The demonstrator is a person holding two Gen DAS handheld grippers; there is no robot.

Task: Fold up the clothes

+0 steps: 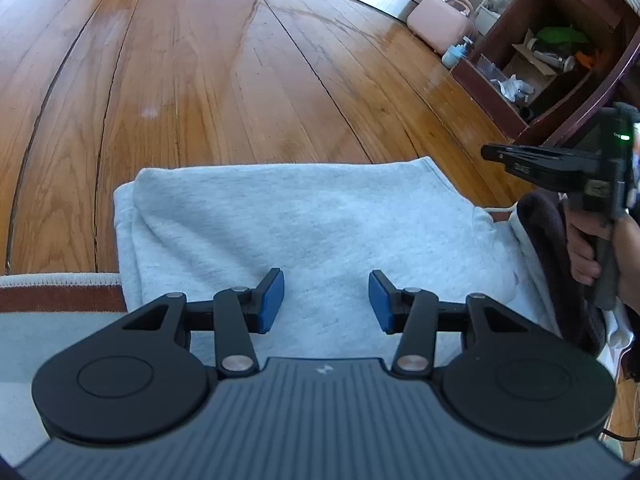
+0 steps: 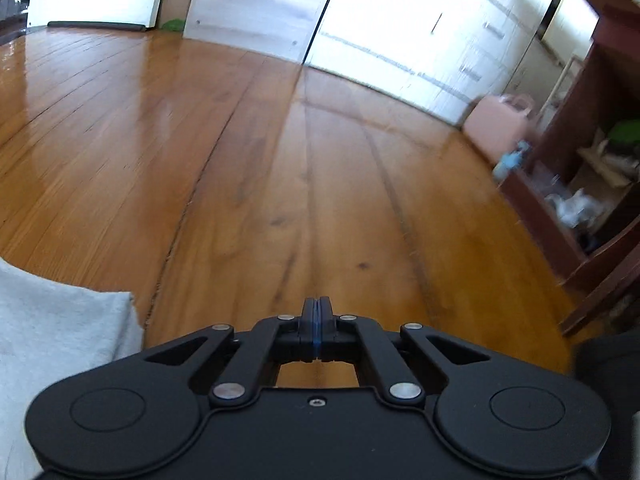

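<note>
A light grey folded garment (image 1: 312,224) lies on the wooden floor, its near end on a rug. My left gripper (image 1: 326,300) hovers over its near part, open, with nothing between the blue pads (image 1: 272,300). In the left wrist view the right gripper (image 1: 490,153) is held in a person's hand (image 1: 588,252) above the garment's right edge, its fingers together. In the right wrist view my right gripper (image 2: 317,312) is shut on nothing, above bare floor; a corner of the grey garment (image 2: 60,320) lies at the lower left.
A dark cloth (image 1: 560,264) lies at the garment's right edge. A dark red wooden cabinet (image 1: 552,60) with clutter inside stands at the right, with a pink case (image 1: 438,20) and a blue bottle (image 1: 456,53) beside it. A rug (image 1: 52,300) with a red border lies at the lower left. White cupboards (image 2: 400,28) line the far wall.
</note>
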